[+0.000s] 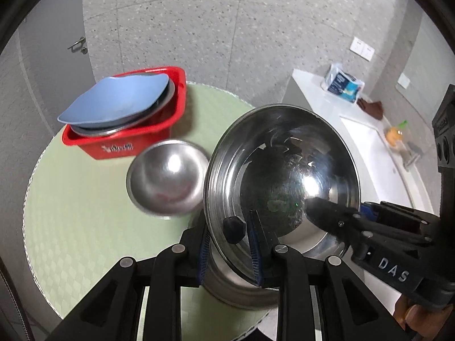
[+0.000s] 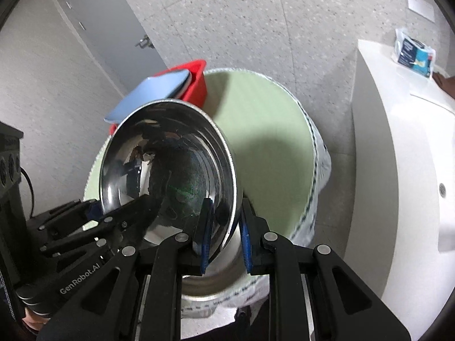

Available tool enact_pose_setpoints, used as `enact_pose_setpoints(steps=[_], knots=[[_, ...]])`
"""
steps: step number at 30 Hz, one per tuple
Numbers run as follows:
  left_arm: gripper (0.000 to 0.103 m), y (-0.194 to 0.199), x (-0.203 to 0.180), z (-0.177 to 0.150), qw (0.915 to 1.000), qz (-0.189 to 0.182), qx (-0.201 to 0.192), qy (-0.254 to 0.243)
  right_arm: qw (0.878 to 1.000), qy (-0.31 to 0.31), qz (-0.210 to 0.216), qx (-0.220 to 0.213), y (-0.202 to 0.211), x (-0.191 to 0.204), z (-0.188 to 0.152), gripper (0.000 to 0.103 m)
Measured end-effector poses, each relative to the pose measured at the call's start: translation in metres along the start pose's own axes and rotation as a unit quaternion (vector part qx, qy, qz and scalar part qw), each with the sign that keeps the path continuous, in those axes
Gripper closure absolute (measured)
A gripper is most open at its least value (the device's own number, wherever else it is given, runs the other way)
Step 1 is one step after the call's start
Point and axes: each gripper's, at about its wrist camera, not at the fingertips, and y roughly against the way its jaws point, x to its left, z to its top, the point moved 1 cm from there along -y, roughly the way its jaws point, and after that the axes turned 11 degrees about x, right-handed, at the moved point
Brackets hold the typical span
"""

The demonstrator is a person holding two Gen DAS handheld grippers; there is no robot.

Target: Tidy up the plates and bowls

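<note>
Both grippers, left (image 1: 231, 248) and right (image 2: 224, 238), pinch opposite rims of one tilted steel bowl (image 1: 284, 170), raised over the near edge of the round table (image 1: 85, 213). A smaller bowl (image 1: 167, 177) sits just left of it. Behind, the red tub (image 1: 159, 139) at the far-left edge holds plates (image 1: 119, 102). Open tabletop lies right.

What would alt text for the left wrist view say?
Both grippers, left and right, clamp the rim of a tilted steel bowl above a green table. Behind sit a smaller bowl and a red bin holding plates.
</note>
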Motion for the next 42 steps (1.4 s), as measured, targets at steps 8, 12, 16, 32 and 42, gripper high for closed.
enact_pose_setpoints(steps=[8, 12, 16, 32, 42], knots=[[0.081, -0.017, -0.003, -0.014, 0.9993, -0.003, 0.034, -0.015, 0.999, -0.012, -0.037, 0.017, -0.014, 0.001, -0.024, 0.085], [0.079, -0.026, 0.0, -0.014, 0.9987, -0.004, 0.049, -0.014, 0.998, -0.01, -0.056, 0.018, -0.018, 0.003, -0.028, 0.085], [0.079, -0.025, 0.006, -0.011, 0.9987, -0.008, 0.048, -0.011, 0.997, -0.002, -0.075, 0.015, -0.021, 0.011, -0.033, 0.084], [0.066, -0.02, 0.001, -0.018, 0.9981, -0.028, 0.051, -0.019, 0.996, -0.01, -0.084, 0.017, -0.015, 0.018, -0.04, 0.079], [0.053, -0.011, 0.006, -0.022, 0.9985, -0.036, 0.04, -0.007, 0.996, -0.026, -0.087, 0.017, -0.015, 0.012, -0.043, 0.074]])
